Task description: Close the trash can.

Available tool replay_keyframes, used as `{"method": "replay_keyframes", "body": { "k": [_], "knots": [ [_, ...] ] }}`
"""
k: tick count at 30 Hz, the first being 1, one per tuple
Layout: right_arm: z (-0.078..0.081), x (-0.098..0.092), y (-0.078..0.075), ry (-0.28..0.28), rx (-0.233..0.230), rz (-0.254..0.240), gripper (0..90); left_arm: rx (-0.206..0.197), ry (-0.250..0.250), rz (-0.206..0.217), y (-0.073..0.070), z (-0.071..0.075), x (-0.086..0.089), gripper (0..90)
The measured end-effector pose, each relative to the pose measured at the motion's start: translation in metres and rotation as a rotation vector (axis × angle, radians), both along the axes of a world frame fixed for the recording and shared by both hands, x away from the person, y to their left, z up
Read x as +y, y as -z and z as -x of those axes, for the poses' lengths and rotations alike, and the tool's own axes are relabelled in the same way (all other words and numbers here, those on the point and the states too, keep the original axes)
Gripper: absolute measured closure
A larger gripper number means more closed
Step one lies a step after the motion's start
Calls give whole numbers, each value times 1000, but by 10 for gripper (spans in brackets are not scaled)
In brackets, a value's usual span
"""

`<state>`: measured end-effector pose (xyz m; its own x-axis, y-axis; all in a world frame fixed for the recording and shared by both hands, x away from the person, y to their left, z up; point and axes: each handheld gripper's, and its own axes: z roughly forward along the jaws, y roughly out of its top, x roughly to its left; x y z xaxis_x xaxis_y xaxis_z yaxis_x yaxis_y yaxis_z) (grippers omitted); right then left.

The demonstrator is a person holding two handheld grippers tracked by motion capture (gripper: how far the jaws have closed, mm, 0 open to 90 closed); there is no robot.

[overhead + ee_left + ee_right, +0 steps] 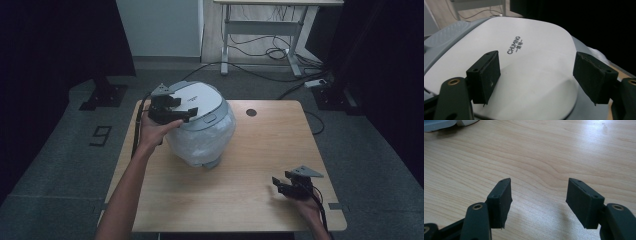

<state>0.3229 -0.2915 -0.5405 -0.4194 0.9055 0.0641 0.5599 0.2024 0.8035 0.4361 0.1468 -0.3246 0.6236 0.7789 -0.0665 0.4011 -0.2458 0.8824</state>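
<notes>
A round rice cooker (202, 127) with a pale grey lid (200, 102) stands on the left half of the wooden table (250, 165). The lid (534, 57) bears dark lettering. My left gripper (175, 111) hovers over the cooker's left side, jaws open just above the lid with nothing between them; up close the left gripper (537, 75) shows wide apart pads. My right gripper (284, 185) rests low near the table's front right corner. In the right gripper view the right gripper (539, 200) is open over bare wood, holding nothing.
The cooker's base edge (441, 123) peeks in at the top left of the right gripper view. A dark round hole (251, 112) sits in the tabletop behind the cooker. Beyond the table are a desk frame (260, 30) and floor cables (280, 55).
</notes>
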Motion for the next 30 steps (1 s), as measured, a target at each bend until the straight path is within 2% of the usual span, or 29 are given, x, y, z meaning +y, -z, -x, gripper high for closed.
{"method": "replay_keyframes", "body": {
  "k": [2, 6, 11, 14, 24, 25, 26, 27, 30],
  "knots": [
    [0, 1, 0, -1, 0, 4, 362, -14, -26, -33, 0, -2, -6, 198],
    [0, 0, 0, -1, 2, 6, 362, -8, -69, -49, -1, -8, -18, 166],
    [0, 1, 1, -4, 6, 12, 361, 18, -81, -90, -6, -10, -35, 162],
    [0, 2, 1, -6, 4, 16, 361, 22, -88, -100, -6, -10, -40, 164],
    [0, 4, 2, -7, 9, 21, 359, 20, -98, -109, -6, -8, -42, 182],
    [0, 3, 2, -7, 8, 21, 360, 19, -108, -151, -6, -8, -44, 182],
    [0, 3, 2, -7, 8, 21, 359, 2, -108, -149, -5, -7, -44, 219],
    [0, 3, 2, -7, 8, 21, 359, 5, -111, -138, -4, -7, -43, 226],
    [1, 3, 2, -9, 7, 22, 359, 7, -104, -137, -5, -7, -43, 226]
  ]
}}
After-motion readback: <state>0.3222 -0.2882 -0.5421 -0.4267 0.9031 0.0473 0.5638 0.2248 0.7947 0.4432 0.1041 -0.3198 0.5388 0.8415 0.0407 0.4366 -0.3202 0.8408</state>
